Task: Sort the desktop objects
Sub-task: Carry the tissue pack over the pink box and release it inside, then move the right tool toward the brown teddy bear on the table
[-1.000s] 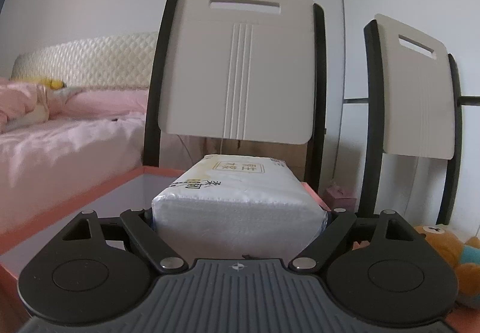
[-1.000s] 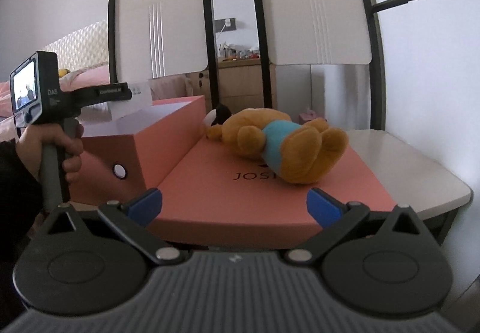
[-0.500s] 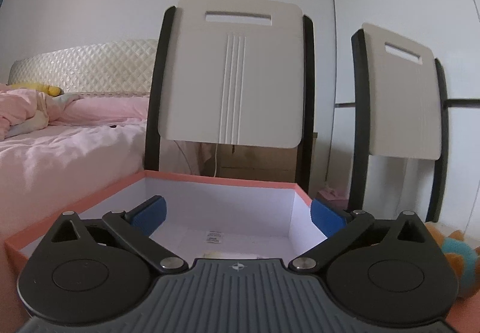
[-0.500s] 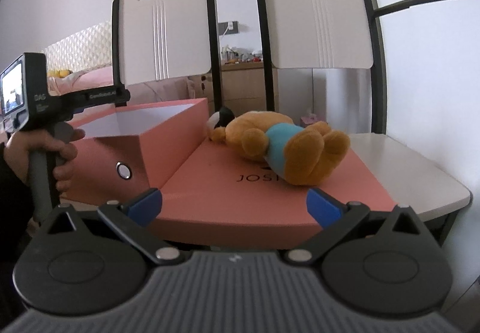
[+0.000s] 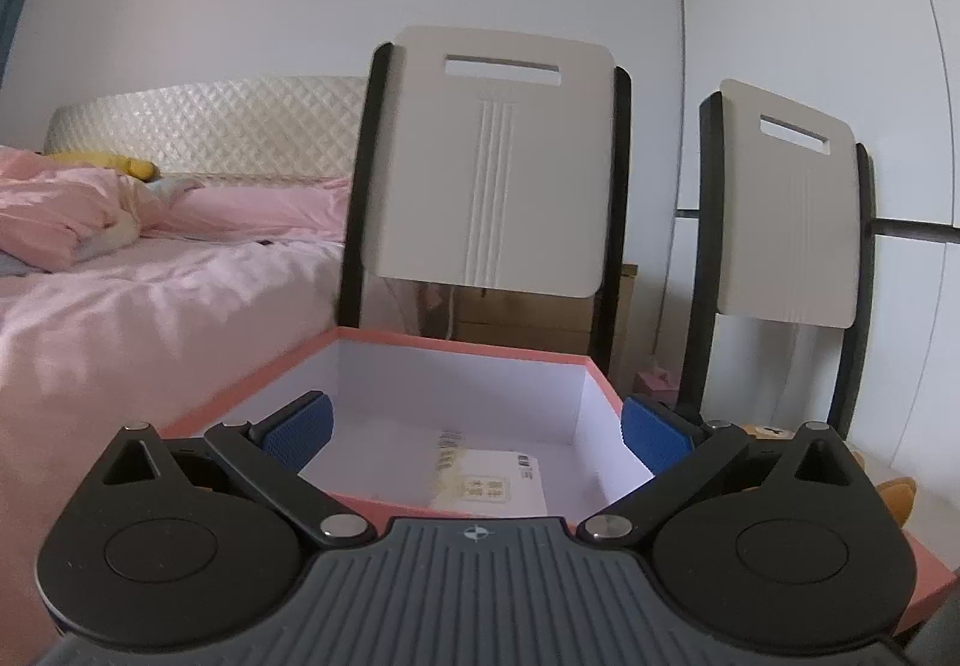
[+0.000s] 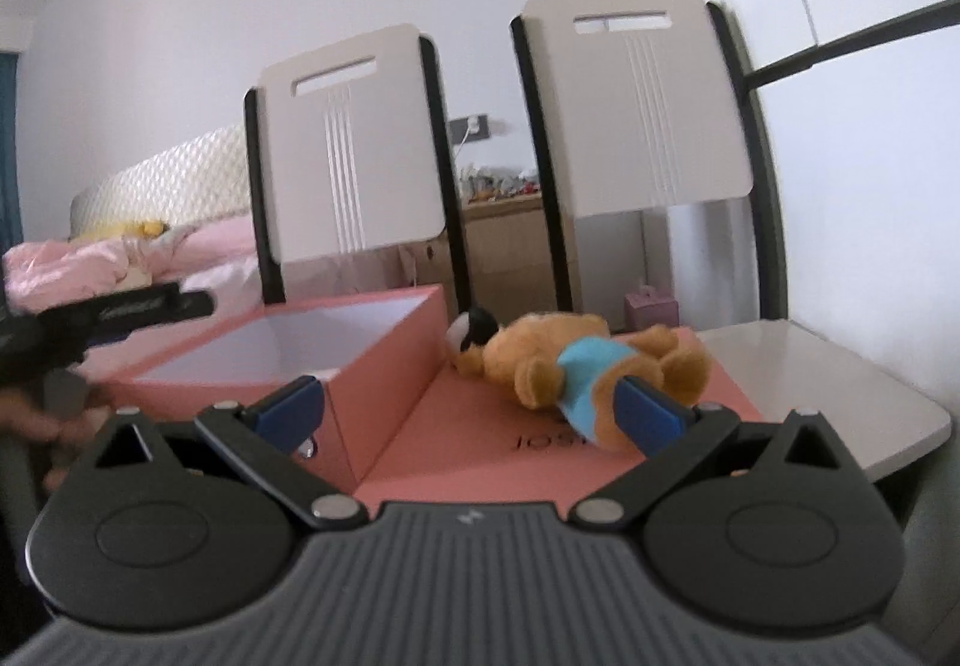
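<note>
A white tissue pack lies on the floor of the open pink box. My left gripper is open and empty, held above the box's near rim. In the right wrist view the same box stands left of a flat pink lid. A brown teddy bear in a blue shirt lies on that lid. My right gripper is open and empty, low in front of the lid, its right fingertip just before the bear. The left gripper shows at the far left.
Two white chair backs stand behind the table. A pink bed lies to the left. The white tabletop extends right of the lid. A small pink box sits behind.
My left gripper let go of the tissue pack into the box, opened and pulled back up. My right gripper moved forward and closer to the bear.
</note>
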`<act>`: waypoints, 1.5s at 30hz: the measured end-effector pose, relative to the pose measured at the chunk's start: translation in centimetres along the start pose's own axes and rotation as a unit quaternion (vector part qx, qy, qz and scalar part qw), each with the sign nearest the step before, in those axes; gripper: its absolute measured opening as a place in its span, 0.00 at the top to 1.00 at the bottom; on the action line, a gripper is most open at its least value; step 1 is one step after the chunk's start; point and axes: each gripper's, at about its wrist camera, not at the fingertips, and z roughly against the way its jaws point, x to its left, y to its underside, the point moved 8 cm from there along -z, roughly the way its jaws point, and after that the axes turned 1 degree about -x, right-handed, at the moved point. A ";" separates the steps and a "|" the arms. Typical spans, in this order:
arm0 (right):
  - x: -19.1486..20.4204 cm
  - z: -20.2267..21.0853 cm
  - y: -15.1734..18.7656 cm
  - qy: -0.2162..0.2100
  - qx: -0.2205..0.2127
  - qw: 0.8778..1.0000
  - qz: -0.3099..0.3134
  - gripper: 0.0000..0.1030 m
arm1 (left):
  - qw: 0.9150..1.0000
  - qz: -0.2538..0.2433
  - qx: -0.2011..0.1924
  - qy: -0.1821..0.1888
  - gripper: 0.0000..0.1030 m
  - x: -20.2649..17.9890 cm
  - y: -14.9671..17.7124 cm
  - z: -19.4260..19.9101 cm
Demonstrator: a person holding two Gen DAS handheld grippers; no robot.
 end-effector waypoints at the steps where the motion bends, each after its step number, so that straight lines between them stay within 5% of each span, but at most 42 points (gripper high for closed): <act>1: 0.1 -0.1 -0.3 -0.004 0.003 1.000 -0.003 0.00 | 1.000 0.000 0.003 0.001 0.00 -0.1 -0.3 0.4; 15: 1.5 -3.8 -4.4 0.010 0.027 0.999 0.035 0.00 | 0.997 -0.053 -0.017 0.050 0.00 -2.3 -0.9 0.9; 24: 0.8 -7.3 -1.3 0.002 0.021 0.999 0.025 0.00 | 0.999 -0.018 -0.019 0.032 0.00 1.2 1.7 -2.8; 32: 0.8 -9.0 -0.9 0.001 0.001 0.998 0.057 0.00 | 0.999 -0.024 -0.021 0.003 0.00 3.4 2.6 -3.7; 45: 1.3 -11.5 1.3 0.000 0.019 1.000 0.014 0.00 | 0.999 -0.035 -0.014 -0.012 0.00 4.1 3.0 -4.2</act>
